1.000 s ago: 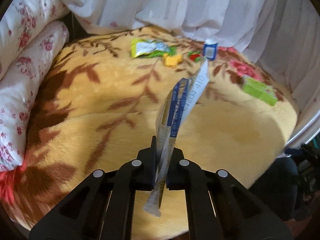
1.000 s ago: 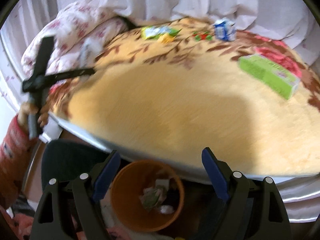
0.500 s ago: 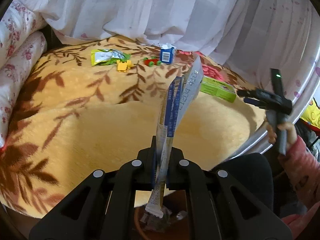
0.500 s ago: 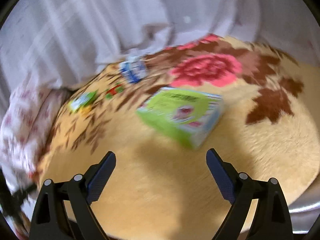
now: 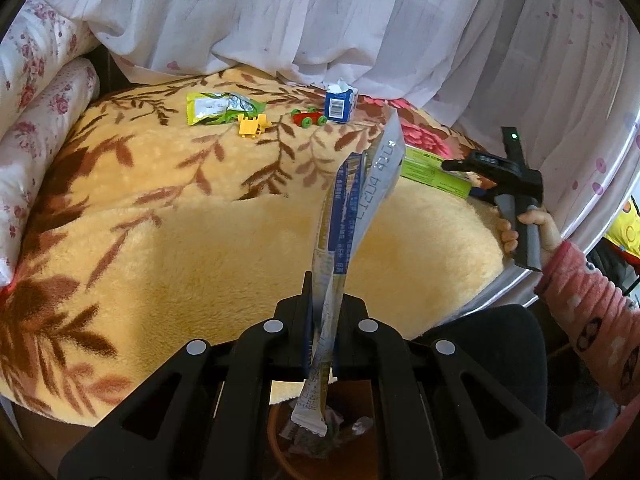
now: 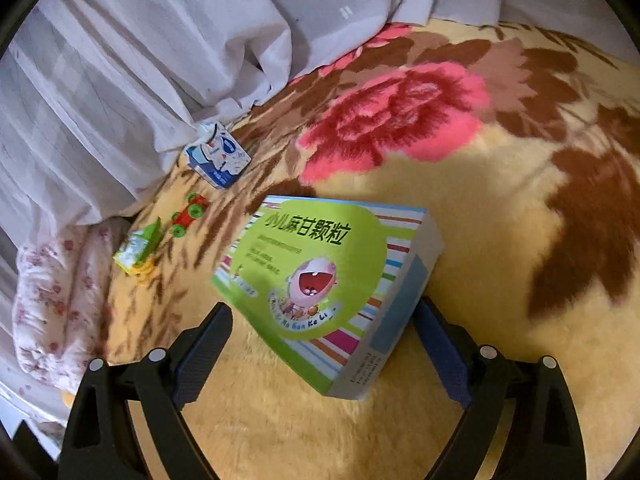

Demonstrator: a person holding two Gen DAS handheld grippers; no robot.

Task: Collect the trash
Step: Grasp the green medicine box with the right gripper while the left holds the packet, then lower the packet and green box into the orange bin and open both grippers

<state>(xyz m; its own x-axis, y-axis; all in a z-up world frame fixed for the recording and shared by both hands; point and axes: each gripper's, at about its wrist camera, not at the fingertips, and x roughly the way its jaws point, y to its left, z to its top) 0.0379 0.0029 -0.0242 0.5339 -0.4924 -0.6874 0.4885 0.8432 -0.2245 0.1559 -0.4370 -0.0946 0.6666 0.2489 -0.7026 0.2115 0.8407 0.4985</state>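
My left gripper (image 5: 325,320) is shut on a long blue and white wrapper (image 5: 352,204) and holds it upright above an orange-brown trash bin (image 5: 352,460) that has scraps inside. My right gripper (image 6: 320,336) is open, with its fingers on either side of a green medicine box (image 6: 320,276) that lies on the yellow flowered blanket (image 6: 500,240). The right gripper also shows in the left wrist view (image 5: 516,184), over the same green box (image 5: 432,170).
On the blanket lie a blue and white carton (image 5: 340,104), a green snack bag (image 5: 216,108), a yellow toy (image 5: 252,125) and a red toy car (image 5: 308,117). White curtains (image 5: 320,20) hang behind. Flowered pillows (image 5: 36,120) lie at the left.
My right gripper has swung from above the bin to the bed and now straddles the green box. My left gripper has carried the wrapper back from over the bed to above the bin.
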